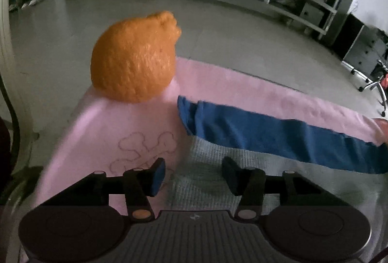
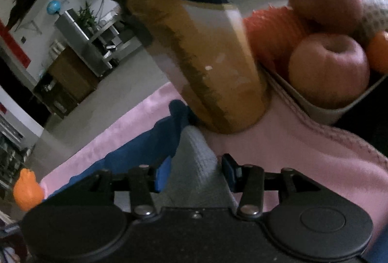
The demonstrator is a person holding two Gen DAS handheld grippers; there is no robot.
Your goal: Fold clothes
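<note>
A pale grey waffle-knit cloth (image 1: 218, 166) lies flat on the pink fleece cover (image 1: 242, 83), a long dark blue cloth (image 1: 278, 136) along its far edge, seemingly spread for folding. Left gripper (image 1: 194, 175) and right gripper (image 2: 196, 173) each straddle a near grey edge, jaws part-open, gripping nothing. Beyond the grey cloth sit a bumpy orange citrus fruit (image 1: 135, 56) and a tall amber jar (image 2: 213, 64).

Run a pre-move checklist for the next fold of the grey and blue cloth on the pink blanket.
1. Left gripper open over the grey waffle-textured cloth, nothing pinched: ok.
2. Right gripper open, a grey ridge between its pads, not clamped: ok.
3. Blue cloth strip lies flat along the grey cloth's far edge: ok.
4. Bumpy orange citrus fruit sits on the pink blanket, apart from the blue strip: ok.
5. Tall amber jar stands right at the cloth's corner: not ok.
6. Tray of apples near the fold path: cannot tell.
</note>
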